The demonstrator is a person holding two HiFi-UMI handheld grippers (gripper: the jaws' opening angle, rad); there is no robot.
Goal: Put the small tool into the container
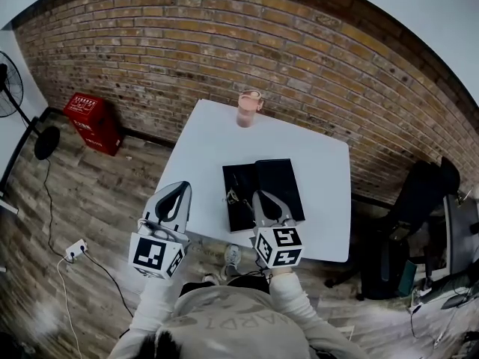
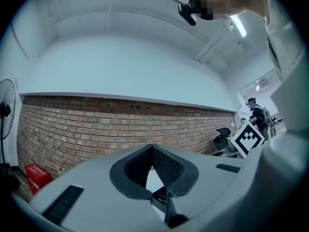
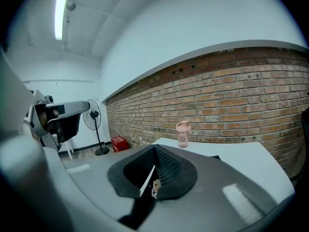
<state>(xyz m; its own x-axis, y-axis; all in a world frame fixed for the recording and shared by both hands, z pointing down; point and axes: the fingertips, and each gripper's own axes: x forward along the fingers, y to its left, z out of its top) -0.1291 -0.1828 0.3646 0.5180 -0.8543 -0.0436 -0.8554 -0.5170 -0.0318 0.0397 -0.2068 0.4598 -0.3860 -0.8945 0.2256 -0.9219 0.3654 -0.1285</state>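
At the far side of the room, a big brick wall (image 1: 224, 36) is running from left to right. Near it, a white table (image 1: 202, 148) is standing on the wood floor. A black container (image 1: 281, 182) is lying open on the near middle of the table, with its two flat halves side by side. A red crate (image 1: 93, 118) is sitting on the floor at the far left, by the wall.

A person is holding the left gripper (image 1: 182, 188) out past the left side of the table, well apart from the container. Its jaws are pressing together at the tips and are holding nothing.

The right gripper (image 1: 262, 195) is hanging over the near part of the container. Its jaws are squeezing tight together, and they are pinching the small tool (image 3: 154, 185), a tiny shiny metal bit that is peeking out between the pads.

A pink bottle (image 1: 248, 108) is standing upright at the far edge of the table, well apart from the container.
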